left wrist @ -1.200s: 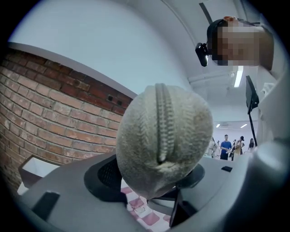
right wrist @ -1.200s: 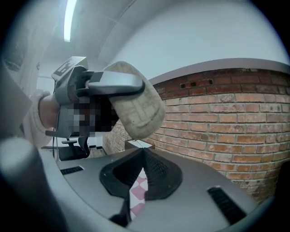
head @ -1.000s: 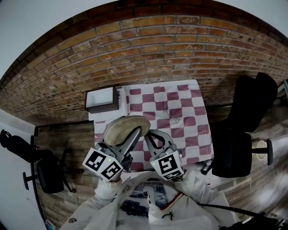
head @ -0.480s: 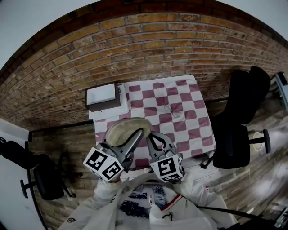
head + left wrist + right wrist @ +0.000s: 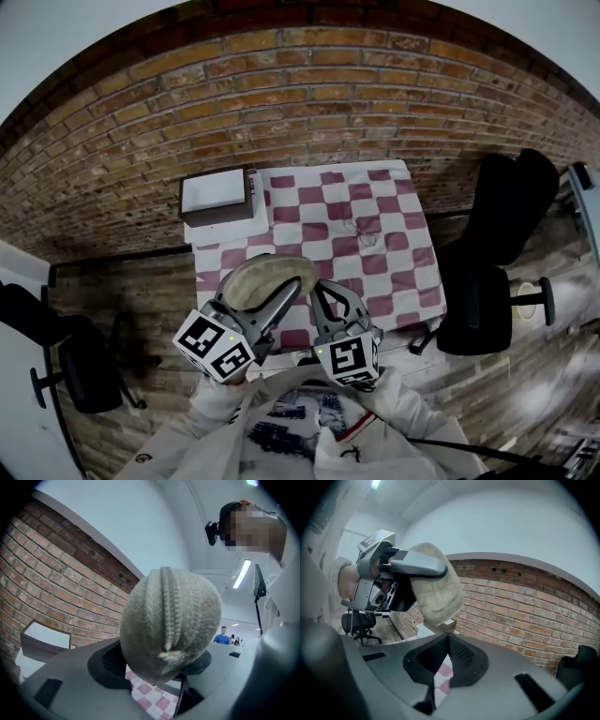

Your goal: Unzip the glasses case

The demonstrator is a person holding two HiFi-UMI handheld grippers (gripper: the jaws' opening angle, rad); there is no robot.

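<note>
Brick wall at the back, wood floor, small table against the wall under a red/white check cloth. Box sits on the table's far-left corner, dark sides, pale top. Black office chair just right of the table, another chair well off to the left. Rest of the cloth is bare.

Case is off the table, held in the air over its near-left part. It's beige and fuzzy. Left gripper is clamped on it, one jaw on each side. In the left gripper view the case fills the centre, end-on, and blocks most of the table. The zip runs down the middle facing the camera and looks closed along the part that shows.

Right gripper is just right of the case, not touching it. Its jaws are pressed together with nothing between them. In the right gripper view the case sits up and to the left.
</note>
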